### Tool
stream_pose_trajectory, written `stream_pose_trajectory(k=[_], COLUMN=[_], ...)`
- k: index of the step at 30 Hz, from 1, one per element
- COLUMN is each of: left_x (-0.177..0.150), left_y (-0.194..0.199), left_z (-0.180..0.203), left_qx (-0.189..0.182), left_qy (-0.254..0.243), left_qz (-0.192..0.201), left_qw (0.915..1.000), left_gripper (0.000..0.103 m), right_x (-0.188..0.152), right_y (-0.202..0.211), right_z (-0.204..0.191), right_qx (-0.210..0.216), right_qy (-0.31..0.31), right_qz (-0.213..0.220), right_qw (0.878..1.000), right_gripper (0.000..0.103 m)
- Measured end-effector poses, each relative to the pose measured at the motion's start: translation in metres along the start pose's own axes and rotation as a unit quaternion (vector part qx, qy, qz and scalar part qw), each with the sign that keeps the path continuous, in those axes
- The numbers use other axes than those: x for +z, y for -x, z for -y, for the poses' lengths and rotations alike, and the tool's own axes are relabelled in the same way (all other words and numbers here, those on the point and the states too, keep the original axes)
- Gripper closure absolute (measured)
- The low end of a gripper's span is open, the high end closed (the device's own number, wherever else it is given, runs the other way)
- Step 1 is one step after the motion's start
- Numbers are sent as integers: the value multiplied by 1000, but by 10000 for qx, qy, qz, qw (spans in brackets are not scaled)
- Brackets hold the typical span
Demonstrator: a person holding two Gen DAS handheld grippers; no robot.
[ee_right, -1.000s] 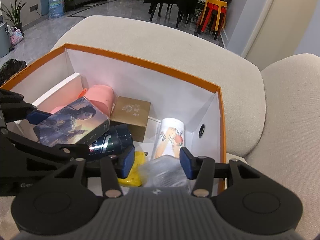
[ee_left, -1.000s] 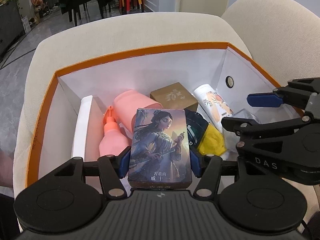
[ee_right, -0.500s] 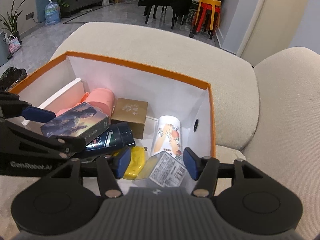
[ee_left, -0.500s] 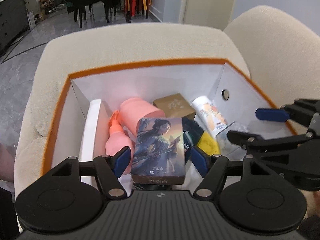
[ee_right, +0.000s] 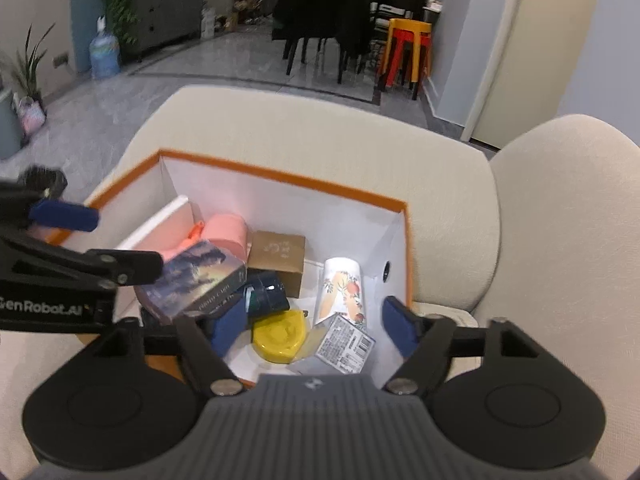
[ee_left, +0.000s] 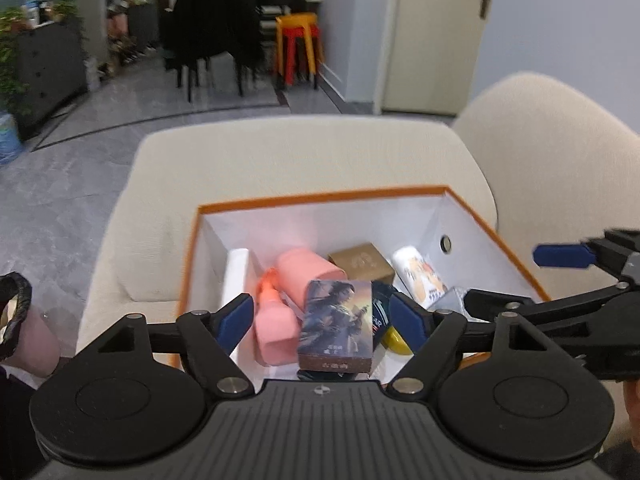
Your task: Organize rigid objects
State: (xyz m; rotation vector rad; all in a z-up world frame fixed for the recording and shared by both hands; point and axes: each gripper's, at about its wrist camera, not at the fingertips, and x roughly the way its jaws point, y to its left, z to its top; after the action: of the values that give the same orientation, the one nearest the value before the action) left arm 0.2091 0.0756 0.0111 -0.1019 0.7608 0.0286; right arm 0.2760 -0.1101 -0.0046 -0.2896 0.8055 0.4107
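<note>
An orange-rimmed white box [ee_left: 320, 201] [ee_right: 280, 178] sits on a beige sofa and holds several items. A card box with a painted figure [ee_left: 338, 322] [ee_right: 196, 278] lies on top of a dark can [ee_right: 266, 294]. Beside it are a pink spray bottle [ee_left: 274, 326], a pink cylinder [ee_left: 306, 276], a gold-brown box [ee_left: 362, 262] [ee_right: 278, 258], a white fruit-print cup [ee_left: 418, 276] [ee_right: 340, 294], a yellow lid [ee_right: 280, 336] and a clear labelled packet [ee_right: 344, 346]. My left gripper [ee_left: 322, 320] is open and empty above the box's near side. My right gripper [ee_right: 314, 330] is open and empty above the packet.
The box rests on a beige sofa seat [ee_left: 304, 156] with a second cushion [ee_left: 552, 132] to the right. Beyond are a grey tiled floor, dark chairs [ee_left: 216, 40], stacked red and yellow stools [ee_left: 298, 46] and a water jug [ee_right: 105, 56].
My left gripper let go of the card box, which now lies in the box. Both grippers opened wider and pulled back and up away from the box.
</note>
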Motion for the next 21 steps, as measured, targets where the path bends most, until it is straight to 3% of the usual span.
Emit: stream_pose_trajectory(k=[3,6,9,13,21], left_x=[-2,-7,-11,-15,-19], left_y=[11,26,34,46,46], left_z=[-5,-9,-10,-6,-4], left_qx=[167,605,572,626,618], left_qy=[107,152,79,121,339], left_qz=[79,169,45,165,43], left_qw=[9998,9979,9983,9978,9975], left_gripper=[8,2,2,2,2], right_x=[-1,-4,-10,-17,-29], right_y=[13,25,40,61,76], right_z=[5,3,3,0,-2], right_qx=[176,121,60,214,58], right_qy=[-298,-368,-544,-821,-1200], right_qz=[51,172,294,493,602], right_qw=[9994,9991,9981,9952,9909], right_gripper=[19,16,10,5,3])
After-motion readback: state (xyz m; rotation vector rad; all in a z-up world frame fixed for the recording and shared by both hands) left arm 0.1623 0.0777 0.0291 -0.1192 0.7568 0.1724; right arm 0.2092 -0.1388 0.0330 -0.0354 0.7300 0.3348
